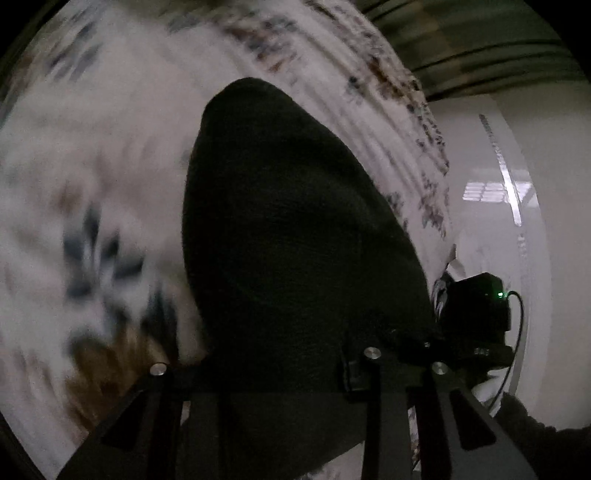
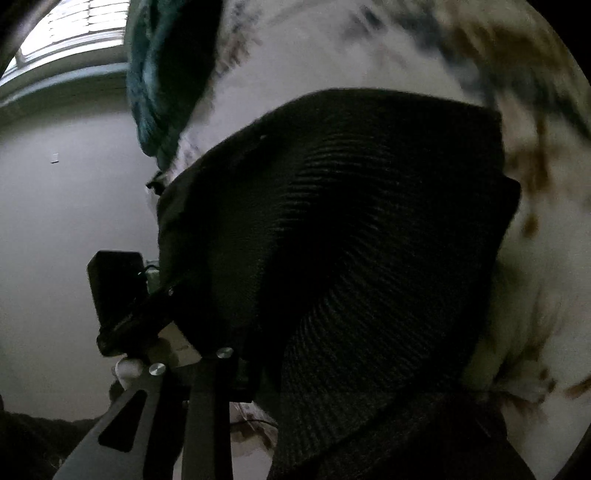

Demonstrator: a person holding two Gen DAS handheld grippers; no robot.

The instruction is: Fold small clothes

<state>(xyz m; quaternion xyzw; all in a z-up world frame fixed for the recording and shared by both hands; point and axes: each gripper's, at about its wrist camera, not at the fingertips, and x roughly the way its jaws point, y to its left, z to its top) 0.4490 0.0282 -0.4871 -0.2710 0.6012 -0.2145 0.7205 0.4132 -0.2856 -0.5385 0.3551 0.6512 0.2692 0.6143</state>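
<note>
A black ribbed knit garment fills the middle of the left wrist view and drapes over my left gripper, hiding its fingertips. The cloth hangs from the jaws, which seem shut on its edge. In the right wrist view the same garment covers my right gripper, gathered and lifted at the jaws, fingertips hidden. The right gripper's body, with a green light, holds the cloth's right edge. The left gripper shows at the cloth's left edge. The garment spans between both.
A white sheet with blue and brown flower print lies under and behind the garment, blurred. A teal fabric sits at the sheet's edge. A pale floor, a window and a dark sleeve lie to the side.
</note>
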